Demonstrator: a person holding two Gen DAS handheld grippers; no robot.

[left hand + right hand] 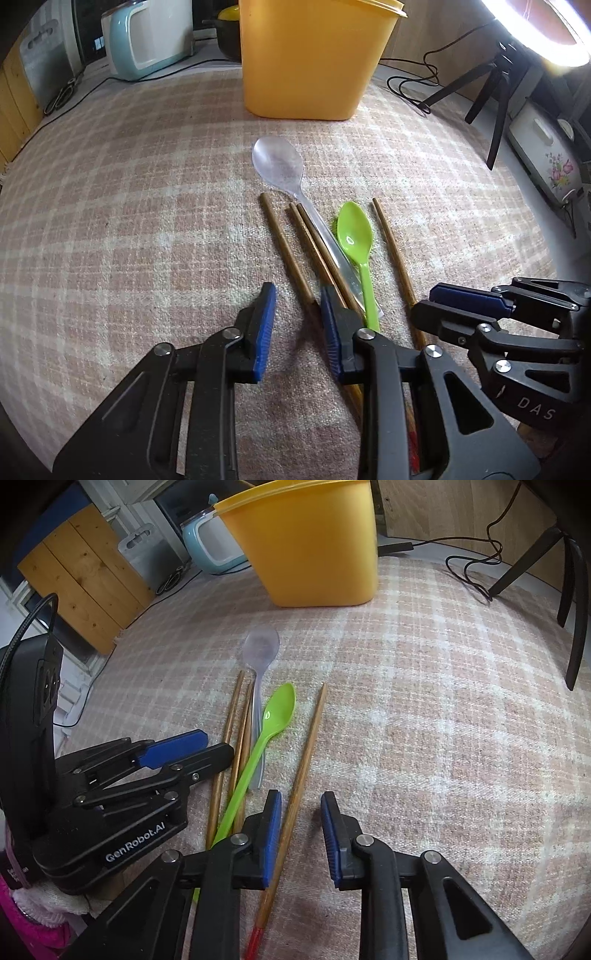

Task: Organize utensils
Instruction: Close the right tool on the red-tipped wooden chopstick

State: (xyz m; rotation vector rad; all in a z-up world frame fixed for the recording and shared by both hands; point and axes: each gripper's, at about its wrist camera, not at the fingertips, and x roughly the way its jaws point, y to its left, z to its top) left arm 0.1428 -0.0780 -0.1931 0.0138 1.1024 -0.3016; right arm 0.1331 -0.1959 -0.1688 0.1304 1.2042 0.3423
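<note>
Nearest you: left gripper, jaws apart, one chopstick between them, unpinched. Right gripper, jaws apart, straddling a lone chopstick that lies against its left pad. Beyond, on the checked cloth: green spoon, clear spoon. Farthest: yellow container, upright

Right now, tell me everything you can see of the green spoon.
The green spoon is bright lime, glossy, plastic by its look, in one piece: an oval bowl and a slim handle. It lies flat on the checked cloth, bowl up and toward the yellow container. Its handle runs back beside the clear spoon and the wooden chopsticks, close against the clear spoon's handle. Its handle end is hidden behind the left gripper. Neither gripper holds it.
</note>
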